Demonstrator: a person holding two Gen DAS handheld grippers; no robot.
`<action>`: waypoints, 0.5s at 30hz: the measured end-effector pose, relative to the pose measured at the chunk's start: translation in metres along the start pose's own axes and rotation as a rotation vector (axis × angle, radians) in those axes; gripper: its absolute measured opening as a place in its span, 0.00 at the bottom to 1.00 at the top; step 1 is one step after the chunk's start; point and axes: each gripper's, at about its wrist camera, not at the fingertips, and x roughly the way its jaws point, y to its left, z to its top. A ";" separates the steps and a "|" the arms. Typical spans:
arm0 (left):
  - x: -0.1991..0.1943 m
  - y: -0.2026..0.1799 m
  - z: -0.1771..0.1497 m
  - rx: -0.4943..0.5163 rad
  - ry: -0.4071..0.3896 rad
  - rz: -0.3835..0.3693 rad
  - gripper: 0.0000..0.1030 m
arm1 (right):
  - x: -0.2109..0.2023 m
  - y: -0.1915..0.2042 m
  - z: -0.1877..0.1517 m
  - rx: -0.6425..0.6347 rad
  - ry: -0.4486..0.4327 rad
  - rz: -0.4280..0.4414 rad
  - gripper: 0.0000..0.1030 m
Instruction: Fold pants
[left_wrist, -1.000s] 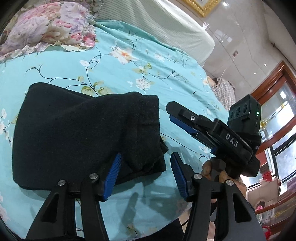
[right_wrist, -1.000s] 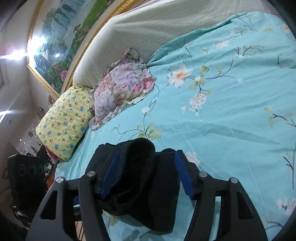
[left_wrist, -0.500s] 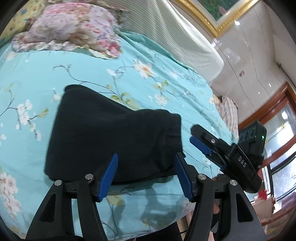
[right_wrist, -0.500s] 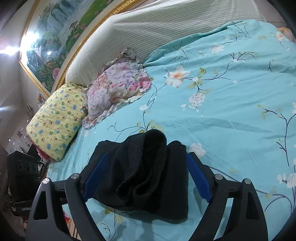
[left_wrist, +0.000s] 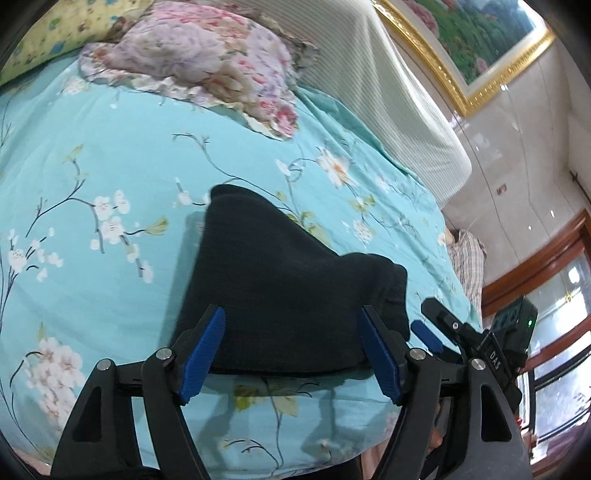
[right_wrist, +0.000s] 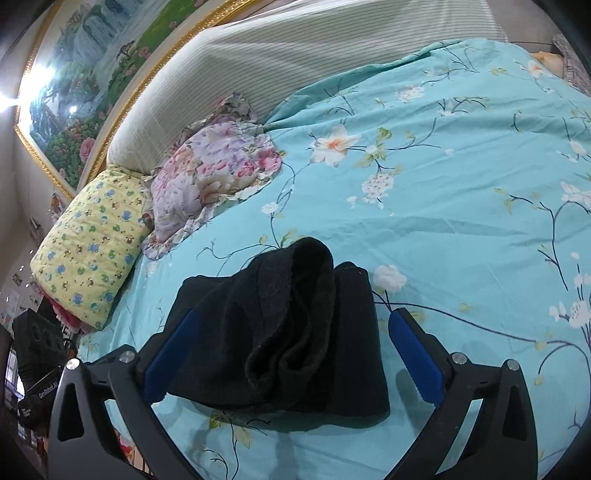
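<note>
So the folded black fleece pants (right_wrist: 295, 332) sit on the near edge of the turquoise floral bedspread (right_wrist: 461, 184), while the left gripper (left_wrist: 291, 354) and right gripper (right_wrist: 291, 358) are both opening, pads clear of the fabric between them.

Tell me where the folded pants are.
The pants lie on the teal bedspread near its front edge, low and centre in both wrist views, below the floral pillow.
</note>
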 end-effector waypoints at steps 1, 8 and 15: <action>0.000 0.004 0.001 -0.008 -0.002 0.004 0.72 | 0.001 0.000 -0.001 0.004 0.003 -0.007 0.99; 0.000 0.027 0.007 -0.057 -0.001 0.028 0.72 | 0.010 -0.005 -0.008 0.038 0.034 -0.031 0.99; 0.007 0.035 0.010 -0.072 0.012 0.048 0.74 | 0.020 -0.004 -0.012 0.034 0.054 -0.040 0.99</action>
